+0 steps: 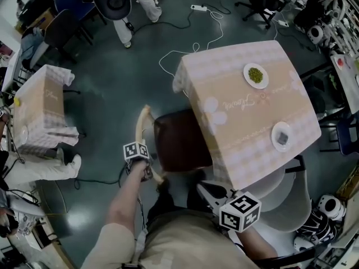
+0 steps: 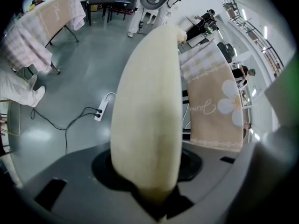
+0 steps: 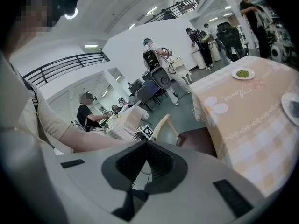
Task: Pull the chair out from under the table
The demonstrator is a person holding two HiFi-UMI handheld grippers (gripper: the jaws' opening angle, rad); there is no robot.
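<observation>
A chair with a curved cream backrest point(image 1: 141, 125) and a dark brown seat point(image 1: 179, 142) stands at the near left side of a table point(image 1: 247, 116) covered with a pink and beige cloth; the seat's right part lies under the cloth's edge. My left gripper point(image 1: 148, 170) is shut on the backrest's top rail, which fills the left gripper view point(image 2: 149, 111) and runs down between the jaws point(image 2: 154, 190). My right gripper point(image 1: 202, 187) hangs near the table's front corner, shut with nothing in it; its pads meet point(image 3: 145, 153). From there the backrest point(image 3: 161, 125) and seat point(image 3: 198, 141) show ahead.
On the table sit a plate of green food point(image 1: 256, 75) and a second plate point(image 1: 281, 136). Another clothed table point(image 1: 39, 108) stands at the left. A power strip point(image 1: 199, 7) with cables lies on the floor beyond. A person's legs point(image 1: 126, 24) and office chairs are at the back.
</observation>
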